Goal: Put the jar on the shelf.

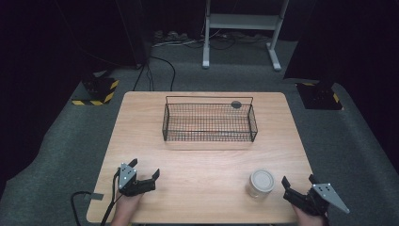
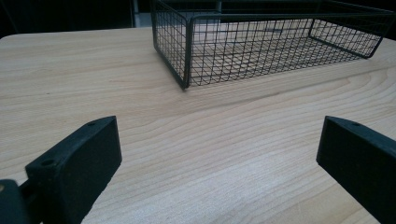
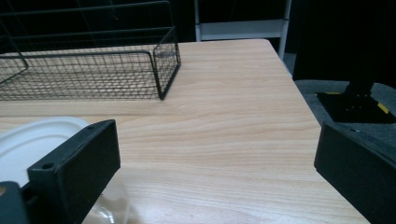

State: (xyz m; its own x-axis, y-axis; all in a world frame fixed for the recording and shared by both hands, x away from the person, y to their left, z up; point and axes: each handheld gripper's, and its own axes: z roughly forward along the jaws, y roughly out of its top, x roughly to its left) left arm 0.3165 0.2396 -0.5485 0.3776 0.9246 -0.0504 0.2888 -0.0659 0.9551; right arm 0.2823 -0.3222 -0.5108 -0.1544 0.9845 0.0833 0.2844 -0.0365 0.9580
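A black wire basket (image 1: 210, 123) stands on the wooden table (image 1: 141, 141) toward its far side, and nothing lies inside it. It is also in the left gripper view, basket (image 2: 261, 44), and in the right gripper view, basket (image 3: 88, 70). A clear jar with a white lid (image 1: 261, 182) stands near the front right. My left gripper (image 1: 145, 170) rests open at the front left, jaws wide apart over bare wood. My right gripper (image 1: 298, 181) is open just right of the jar, whose lid (image 3: 32, 140) shows behind its left jaw.
A round dark spot (image 1: 236, 104) marks the table behind the basket. A white frame stand (image 1: 240, 28) is on the floor beyond the table. Black bases with yellow-striped tape (image 1: 96, 92) sit on the carpet at both sides. A cable (image 1: 77, 202) trails off the left gripper.
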